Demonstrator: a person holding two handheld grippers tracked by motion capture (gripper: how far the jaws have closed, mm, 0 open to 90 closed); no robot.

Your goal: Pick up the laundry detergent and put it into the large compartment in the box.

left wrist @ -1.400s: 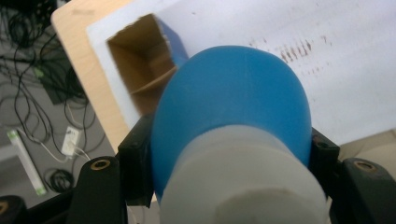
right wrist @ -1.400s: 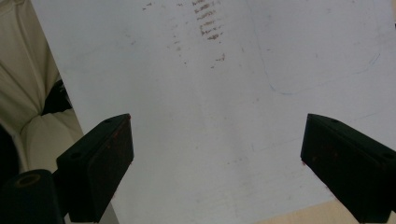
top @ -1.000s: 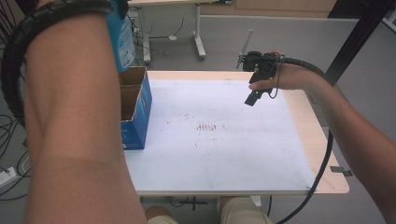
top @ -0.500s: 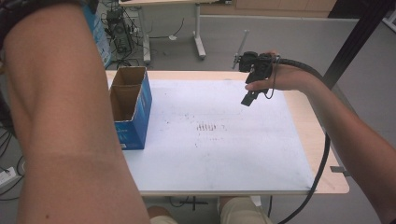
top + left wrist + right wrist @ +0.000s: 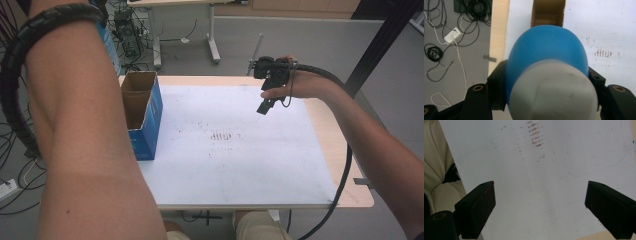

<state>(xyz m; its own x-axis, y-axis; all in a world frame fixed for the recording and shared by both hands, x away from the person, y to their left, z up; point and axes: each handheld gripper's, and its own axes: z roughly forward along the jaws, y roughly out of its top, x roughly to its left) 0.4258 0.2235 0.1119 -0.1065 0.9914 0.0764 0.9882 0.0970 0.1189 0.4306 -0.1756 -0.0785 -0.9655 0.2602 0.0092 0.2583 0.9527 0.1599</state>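
Above the box (image 5: 548, 15), left hand-held gripper (image 5: 546, 82) clamps a blue bottle (image 5: 546, 52); right hand-held gripper (image 5: 540, 202) gapes empty.

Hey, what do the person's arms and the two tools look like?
Both forearms are bare, no sleeves. A ribbed black cable runs along the left arm; a smooth black one trails from the right tool, a black body. Each tool has two blocky black jaws; the right one's pads show reddish specks.

Open box (image 5: 141, 112) on the table's (image 5: 260, 170) left edge, stain marks (image 5: 223, 135) mid-table.
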